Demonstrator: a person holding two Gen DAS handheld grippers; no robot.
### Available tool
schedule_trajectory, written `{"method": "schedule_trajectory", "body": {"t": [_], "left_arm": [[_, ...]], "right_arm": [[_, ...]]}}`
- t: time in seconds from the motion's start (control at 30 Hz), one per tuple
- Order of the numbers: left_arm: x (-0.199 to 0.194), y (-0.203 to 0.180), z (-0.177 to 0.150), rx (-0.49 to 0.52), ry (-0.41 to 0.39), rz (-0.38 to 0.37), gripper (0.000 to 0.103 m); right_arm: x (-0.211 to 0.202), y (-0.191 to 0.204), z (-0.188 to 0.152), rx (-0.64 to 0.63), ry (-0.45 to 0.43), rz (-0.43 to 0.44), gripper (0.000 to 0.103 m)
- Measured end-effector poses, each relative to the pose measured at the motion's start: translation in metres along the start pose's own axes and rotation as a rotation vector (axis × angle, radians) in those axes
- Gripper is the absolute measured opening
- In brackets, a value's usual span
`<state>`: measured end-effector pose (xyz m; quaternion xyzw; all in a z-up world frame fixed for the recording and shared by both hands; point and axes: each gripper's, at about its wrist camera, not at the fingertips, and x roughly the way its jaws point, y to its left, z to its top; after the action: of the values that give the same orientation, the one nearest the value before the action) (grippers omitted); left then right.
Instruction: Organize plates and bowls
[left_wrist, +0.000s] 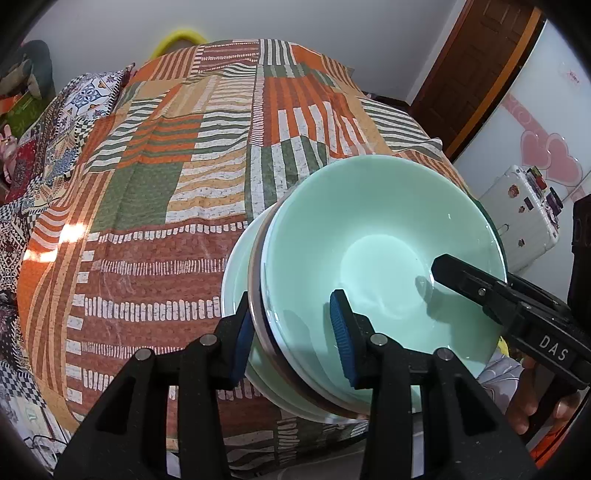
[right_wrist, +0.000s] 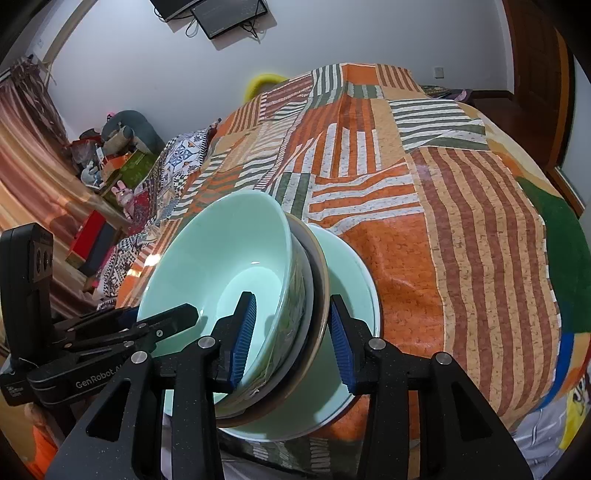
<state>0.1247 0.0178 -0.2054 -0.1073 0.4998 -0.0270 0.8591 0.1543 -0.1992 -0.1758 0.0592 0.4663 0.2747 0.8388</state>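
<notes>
A mint green bowl (left_wrist: 380, 254) sits on a stack of plates (left_wrist: 255, 295) at the near edge of a patchwork-covered table (left_wrist: 166, 206). The stack has a brown-rimmed plate and a mint green plate (right_wrist: 354, 280) at the bottom. My left gripper (left_wrist: 291, 332) straddles the stack's left rim, one blue pad (left_wrist: 341, 332) inside the bowl, one outside under the plates. My right gripper (right_wrist: 291, 339) straddles the opposite rim, one pad (right_wrist: 243, 332) inside the bowl (right_wrist: 221, 258), the other (right_wrist: 341, 347) outside the plates. Both grippers pinch the stack.
The orange, green and white cloth (right_wrist: 461, 221) covers the whole table. A white suitcase (left_wrist: 517, 214) and a wooden door (left_wrist: 480, 66) stand to the right. Cluttered shelves and toys (right_wrist: 110, 162) lie at the left, a yellow object (left_wrist: 181, 38) behind the table.
</notes>
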Motion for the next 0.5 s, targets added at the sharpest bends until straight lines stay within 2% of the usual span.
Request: {"method": "schedule_trajectory", "body": {"t": [0.17, 0.33, 0.5], "left_arm": [[-0.001, 0.003, -0.002, -0.004, -0.003, -0.014, 0.04], [-0.011, 0.01, -0.004, -0.019, -0.021, -0.003, 0.04], [-0.04, 0.01, -0.004, -0.013, -0.096, 0.005, 0.04]], "right_arm": [[0.001, 0.001, -0.001, -0.012, 0.002, 0.007, 0.039], [-0.006, 0.004, 0.0, -0.034, -0.007, -0.033, 0.047], [-0.026, 0.004, 0.002, -0.042, -0.055, -0.046, 0.048]]}}
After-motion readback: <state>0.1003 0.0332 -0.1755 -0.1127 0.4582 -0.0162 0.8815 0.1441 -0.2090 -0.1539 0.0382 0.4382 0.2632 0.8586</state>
